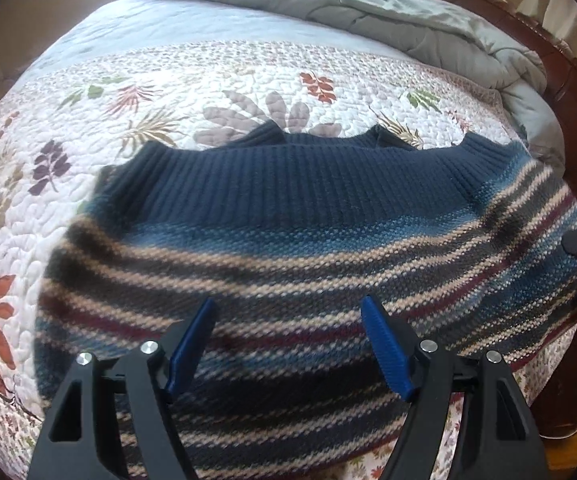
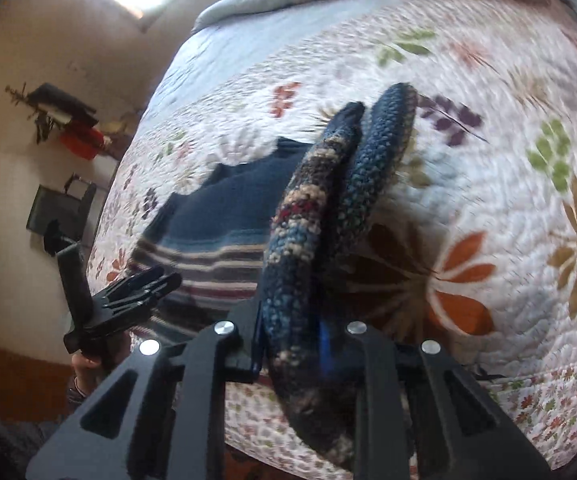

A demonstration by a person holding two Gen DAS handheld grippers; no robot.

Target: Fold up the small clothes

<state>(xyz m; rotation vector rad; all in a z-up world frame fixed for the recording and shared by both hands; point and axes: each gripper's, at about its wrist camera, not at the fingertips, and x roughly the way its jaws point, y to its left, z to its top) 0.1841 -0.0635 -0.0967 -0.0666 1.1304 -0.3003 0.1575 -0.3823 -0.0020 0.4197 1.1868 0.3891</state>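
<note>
Left wrist view: striped knit sweater (image 1: 288, 240) lies flat on the bed (image 1: 168, 80), on the floral quilt near the bed's front edge, navy ribbed band toward the far side. Grey duvet (image 1: 368, 12) is bunched at the bed's far edge. Left claw (image 1: 288, 344) hangs over the sweater's near part, blue pads spread wide, nothing between them. Right wrist view: the left claw shows at the sweater's left side with a hand (image 2: 88, 364) on its handle. Right claw (image 2: 300, 344) is pinched on a thick bunch of the sweater's right edge, which stands up off the quilt in a doubled roll. Step, as judged: starting a fold from the right side. Next likely needs the pinched edge carried leftward across the body, while the left claw pins or grabs its side.
</note>
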